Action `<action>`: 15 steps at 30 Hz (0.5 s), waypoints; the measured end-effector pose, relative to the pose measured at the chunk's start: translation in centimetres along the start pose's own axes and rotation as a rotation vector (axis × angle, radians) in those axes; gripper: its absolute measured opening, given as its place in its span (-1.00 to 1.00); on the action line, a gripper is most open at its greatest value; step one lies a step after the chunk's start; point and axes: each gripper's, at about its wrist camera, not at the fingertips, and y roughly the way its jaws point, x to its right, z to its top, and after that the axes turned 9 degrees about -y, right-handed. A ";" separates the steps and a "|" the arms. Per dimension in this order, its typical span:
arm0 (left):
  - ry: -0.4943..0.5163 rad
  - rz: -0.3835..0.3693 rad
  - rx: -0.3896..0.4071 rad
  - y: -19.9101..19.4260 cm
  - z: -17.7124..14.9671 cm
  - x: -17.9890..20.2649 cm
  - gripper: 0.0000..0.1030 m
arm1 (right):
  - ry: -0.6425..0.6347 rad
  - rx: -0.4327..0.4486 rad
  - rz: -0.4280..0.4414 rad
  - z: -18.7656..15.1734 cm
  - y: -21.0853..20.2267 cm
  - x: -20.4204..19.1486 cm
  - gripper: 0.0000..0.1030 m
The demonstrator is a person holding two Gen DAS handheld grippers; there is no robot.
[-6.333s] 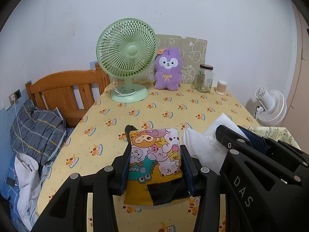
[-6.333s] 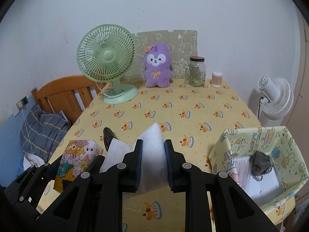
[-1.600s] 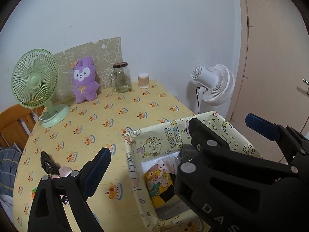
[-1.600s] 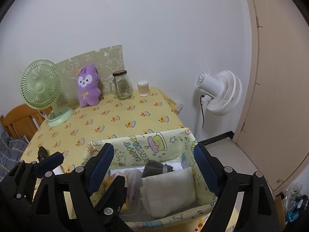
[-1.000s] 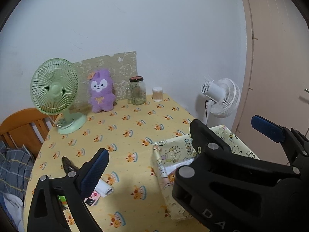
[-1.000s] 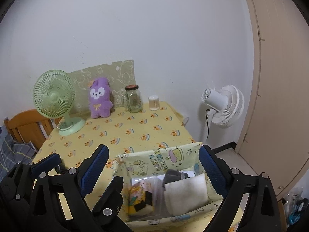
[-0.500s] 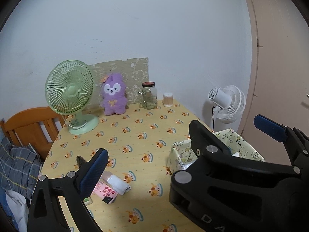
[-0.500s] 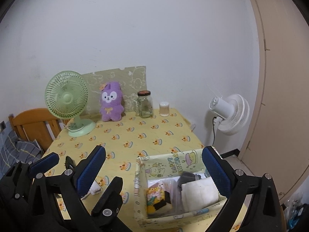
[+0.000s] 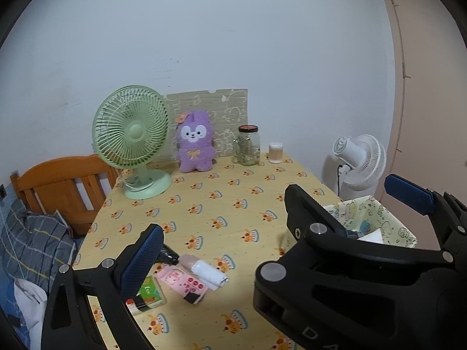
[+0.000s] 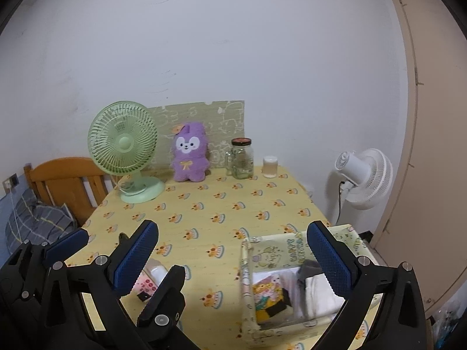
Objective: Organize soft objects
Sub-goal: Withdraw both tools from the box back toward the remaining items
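Right gripper (image 10: pixel 232 258): jaws spread wide, nothing between the pads, hanging above the yellow crown-print tablecloth (image 10: pixel 210 204) with the fabric storage bin (image 10: pixel 246 285) under its right finger.

Left gripper (image 9: pixel 271 229): only one blue pad shows clearly in its own view, the other side is masked by the right gripper's black body; the spread looks wide and nothing is clamped. Released.

Bin sits at about 5 o'clock on the table in the right wrist view. Inside it: cartoon-print tissue pack (image 10: pixel 267 297) on the left, folded white cloth (image 10: pixel 319 296) on the right, a grey soft item (image 10: pixel 308 268) on the cloth's far edge.

Loose on the table at about 7 o'clock in the left wrist view: pink tissue pack (image 9: pixel 182 284), white roll (image 9: pixel 210 272) touching it, green-labelled packet (image 9: pixel 149 294) just beside, a dark object (image 9: pixel 169 255) partly hidden behind the left finger.

Back edge, 12 o'clock: green desk fan (image 9: pixel 132 143), purple plush rabbit (image 9: pixel 195 145) upright against a patterned board, glass jar (image 9: pixel 248 145), small white container (image 9: pixel 275 153). White floor fan (image 9: pixel 362 160) stands off the table at 2 o'clock.
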 end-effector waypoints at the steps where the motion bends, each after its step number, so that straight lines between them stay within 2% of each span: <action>1: -0.003 0.005 -0.001 0.0 0.0 -0.3 0.97 | -0.003 -0.001 0.004 0.0 0.0 -0.3 1.00; 15: -0.023 0.056 -0.001 1.0 -1.0 -3.6 1.00 | -0.019 -0.029 0.056 -0.6 1.9 -3.7 1.00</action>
